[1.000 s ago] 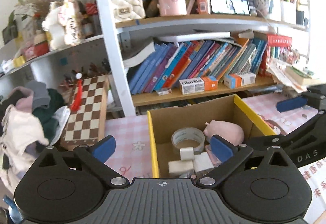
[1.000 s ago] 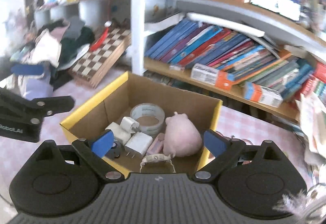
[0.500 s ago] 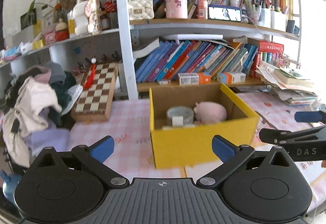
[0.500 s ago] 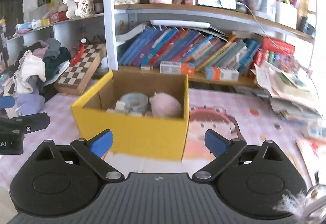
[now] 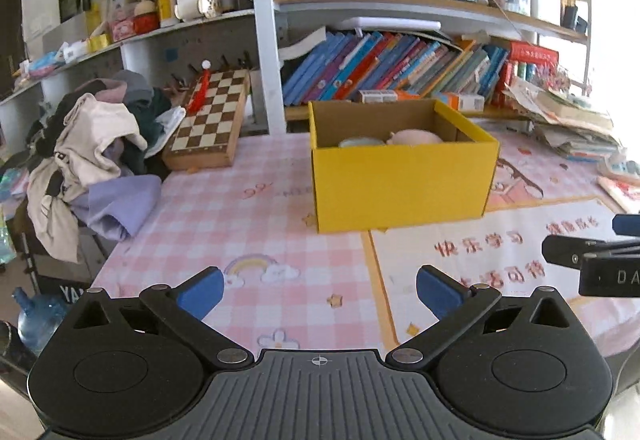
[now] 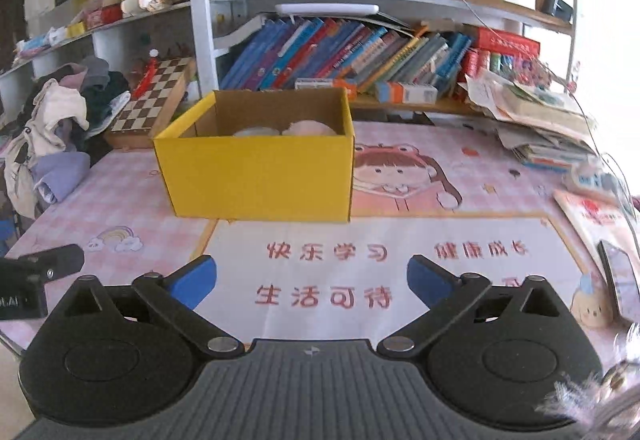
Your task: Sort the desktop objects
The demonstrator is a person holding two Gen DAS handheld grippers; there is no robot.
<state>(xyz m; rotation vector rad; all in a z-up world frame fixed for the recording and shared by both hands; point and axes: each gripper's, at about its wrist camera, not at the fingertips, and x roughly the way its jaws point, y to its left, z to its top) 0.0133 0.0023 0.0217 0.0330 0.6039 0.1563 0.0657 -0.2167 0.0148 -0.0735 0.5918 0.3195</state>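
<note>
Your yellow box (image 5: 400,182) sits open-topped on the surface (image 5: 248,216), toward its back edge and just in front of the bookshelf (image 5: 380,68). Over its front wall you can see only the tops of 2 things inside: a pink plush toy (image 5: 416,136) on the right and a pale roll of tape (image 5: 360,141) to its left, close beside each other; whether they touch cannot be told. From the right wrist view the same box (image 6: 260,176) stands left of centre, with the plush (image 6: 308,128) and the tape (image 6: 256,131) barely clearing the rim.

Your left gripper (image 5: 320,290) hovers over the pink checked cloth well short of the box, its 2 blue-padded fingers (image 5: 200,290) spread wide with nothing between them. Your right gripper (image 6: 312,280) is just as wide apart and holds nothing, above the white panel with red characters (image 6: 360,272). Each gripper shows at the edge of the other's view: the right one (image 5: 596,264) at the right edge, the left one (image 6: 36,272) at the left edge.

Left of the box a chessboard (image 5: 208,120) leans tilted against the shelf, with a heap of clothes (image 5: 92,160) beside it. To the right, a stack of papers and books (image 6: 540,120) spills onto the surface.
</note>
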